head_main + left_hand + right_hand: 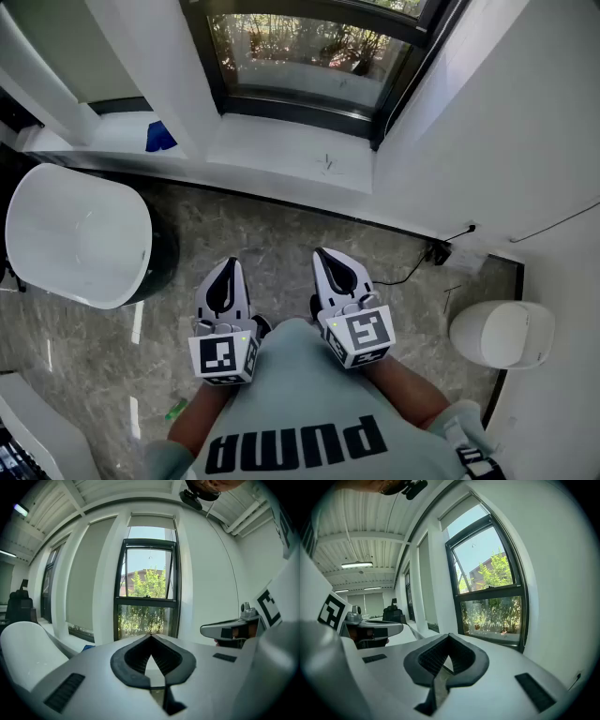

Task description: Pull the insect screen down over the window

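A tall black-framed window (148,588) stands in the white wall ahead, its glass showing green trees; the same window (490,585) fills the right gripper view and its lower frame (300,66) shows at the top of the head view. A white roller housing (151,521) sits above the window, and no screen covers the glass. My left gripper (228,265) and right gripper (323,255) are held side by side, low in front of the person's body, well short of the sill (291,155). Both are shut with nothing between the jaws.
A white tub-shaped chair (80,234) stands on the stone floor at the left. A small white bin (502,333) sits at the right by the wall, with a black cable and plug (436,251) on the floor. A blue object (159,138) lies on the left sill.
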The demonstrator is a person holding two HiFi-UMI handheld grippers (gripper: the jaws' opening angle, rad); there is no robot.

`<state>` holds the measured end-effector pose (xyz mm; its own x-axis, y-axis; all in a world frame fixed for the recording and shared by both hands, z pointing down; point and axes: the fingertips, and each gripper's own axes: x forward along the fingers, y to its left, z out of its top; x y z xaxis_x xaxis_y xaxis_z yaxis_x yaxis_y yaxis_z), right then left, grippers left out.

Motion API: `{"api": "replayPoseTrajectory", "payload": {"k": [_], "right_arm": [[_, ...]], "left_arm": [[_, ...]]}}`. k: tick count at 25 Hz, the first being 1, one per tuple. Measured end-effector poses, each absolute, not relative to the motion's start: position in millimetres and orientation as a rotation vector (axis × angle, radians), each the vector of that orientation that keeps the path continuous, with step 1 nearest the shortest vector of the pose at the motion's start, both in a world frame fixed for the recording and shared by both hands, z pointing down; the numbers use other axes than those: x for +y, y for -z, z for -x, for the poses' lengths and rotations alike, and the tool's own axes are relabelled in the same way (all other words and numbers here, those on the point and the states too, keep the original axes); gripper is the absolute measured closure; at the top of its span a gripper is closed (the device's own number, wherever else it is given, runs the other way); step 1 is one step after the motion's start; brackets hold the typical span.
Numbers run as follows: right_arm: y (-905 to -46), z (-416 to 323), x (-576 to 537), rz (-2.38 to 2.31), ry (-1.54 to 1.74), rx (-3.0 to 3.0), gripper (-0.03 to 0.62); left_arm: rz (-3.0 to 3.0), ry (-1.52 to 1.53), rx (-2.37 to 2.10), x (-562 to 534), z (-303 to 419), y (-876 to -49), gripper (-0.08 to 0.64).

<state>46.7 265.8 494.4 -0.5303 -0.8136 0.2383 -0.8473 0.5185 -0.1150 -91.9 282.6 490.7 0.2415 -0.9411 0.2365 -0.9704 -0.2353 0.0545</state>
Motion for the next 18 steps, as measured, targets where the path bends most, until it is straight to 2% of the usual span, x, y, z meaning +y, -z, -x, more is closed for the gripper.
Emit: {"api": "replayPoseTrajectory", "payload": {"k": [18], "right_arm": [[-492.4,-52.1,263.1,-1.374,-0.345,-2.634,0.595]], "left_arm": [[-2.313,-0.244,-1.813,283.2,82.4,-491.2,0.548]]}}
